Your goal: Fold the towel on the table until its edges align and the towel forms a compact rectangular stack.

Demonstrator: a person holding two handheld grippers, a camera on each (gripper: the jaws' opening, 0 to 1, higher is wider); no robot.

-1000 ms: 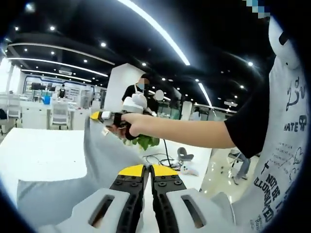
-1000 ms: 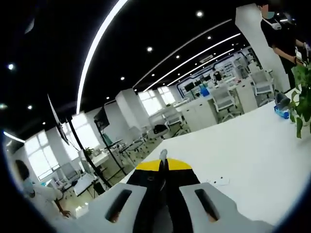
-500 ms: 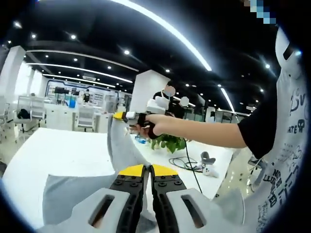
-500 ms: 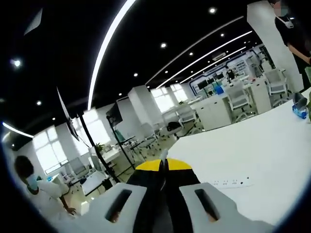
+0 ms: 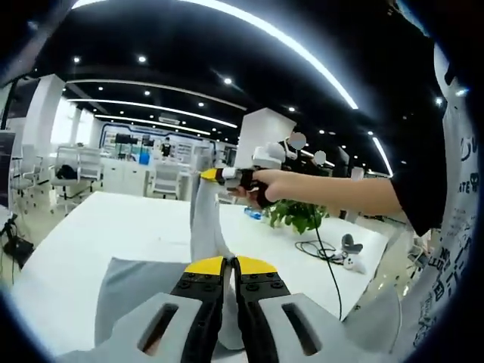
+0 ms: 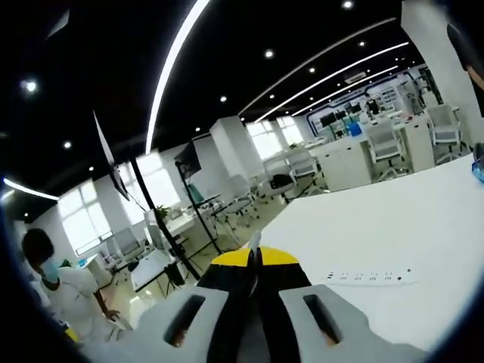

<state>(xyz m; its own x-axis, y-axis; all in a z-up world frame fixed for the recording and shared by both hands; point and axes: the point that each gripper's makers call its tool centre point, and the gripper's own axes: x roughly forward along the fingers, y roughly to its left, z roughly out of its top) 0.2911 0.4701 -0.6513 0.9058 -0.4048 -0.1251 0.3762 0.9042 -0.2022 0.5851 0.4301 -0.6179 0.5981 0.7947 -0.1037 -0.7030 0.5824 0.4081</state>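
The towel (image 5: 144, 291) is a soft, plain grey cloth, matte and limp. In the left gripper view part of it lies flat on the smooth white counter (image 5: 83, 242), while one corner rises in a narrow, draped peak. At that peak the right tongs (image 5: 206, 175), with yellow tips and held in a person's hand (image 5: 266, 185), are closed on the cloth's upper corner. The left tongs (image 5: 228, 265) have black jaws studded with screws, yellow tips and pale grey moulded arms; the jaws are pressed together with grey towel fabric pinched between them, near the counter.

In the right gripper view the right tongs (image 6: 254, 255) are likewise clamped tight, a small sliver of grey cloth showing at the tips. A white power strip (image 6: 370, 277) lies on the counter beyond. A leafy green plant (image 5: 296, 215) and a black cable (image 5: 321, 253) sit on the counter's far part. The person's white shirt (image 5: 461, 227) bears black lettering, too cropped to read.
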